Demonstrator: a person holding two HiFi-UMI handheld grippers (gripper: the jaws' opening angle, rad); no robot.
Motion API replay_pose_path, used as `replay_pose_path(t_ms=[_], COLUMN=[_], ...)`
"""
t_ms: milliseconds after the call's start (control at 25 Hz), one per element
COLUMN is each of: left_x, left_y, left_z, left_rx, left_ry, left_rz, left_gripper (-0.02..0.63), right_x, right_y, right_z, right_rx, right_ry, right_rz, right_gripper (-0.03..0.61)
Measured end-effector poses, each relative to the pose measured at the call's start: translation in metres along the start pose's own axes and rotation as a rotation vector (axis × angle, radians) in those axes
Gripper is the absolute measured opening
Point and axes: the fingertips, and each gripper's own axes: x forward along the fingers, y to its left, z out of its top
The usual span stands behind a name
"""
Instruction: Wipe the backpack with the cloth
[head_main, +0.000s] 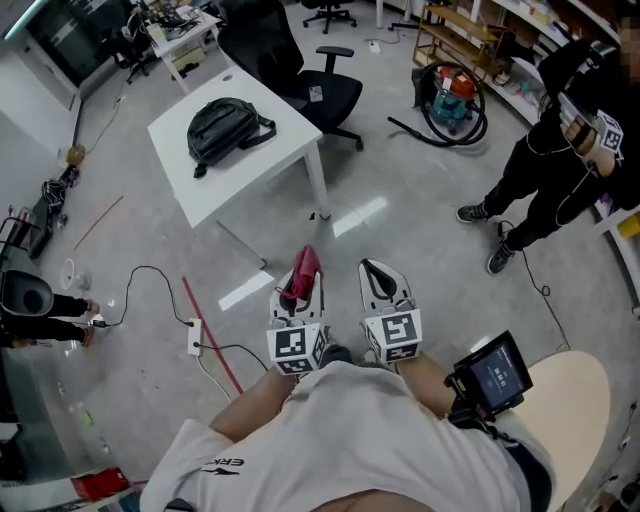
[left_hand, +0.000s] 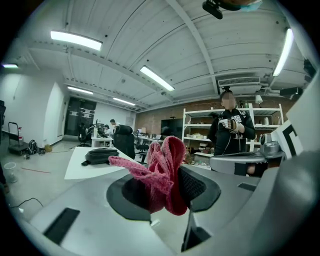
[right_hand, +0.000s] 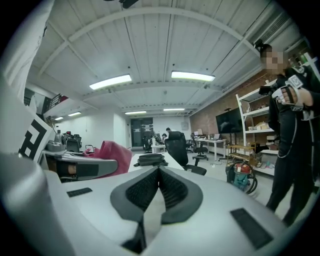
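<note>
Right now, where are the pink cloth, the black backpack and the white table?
cloth (head_main: 305, 268), head view, its bunched middle.
backpack (head_main: 225, 128), head view, middle of its body.
table (head_main: 290, 138), head view, bare top near its right corner.

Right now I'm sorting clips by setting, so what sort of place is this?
Probably an open-plan office or lab workspace: a black office chair beside a white table, storage shelving, and a shop vacuum on the floor.
</note>
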Motion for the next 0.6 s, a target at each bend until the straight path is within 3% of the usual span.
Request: replay_pose_path(t_ms=[200,600], left_x=[0.007,0.015], left_y=[0.043,0.124], left_z=[0.015,0.034], left_rx=[-0.032,-0.048], left_ry=[-0.047,-0.109], left_rz=[0.055,0.102], left_gripper=[0.146,0.146], right_x=[0.039,0.106], right_y=[0.03,0.083], right_z=[0.021,0.044], right_rx=[-0.045,-0.088], right_ry=[-0.016,-0.048], right_rz=[0.074,0.136], right_gripper=[0.003,0.003])
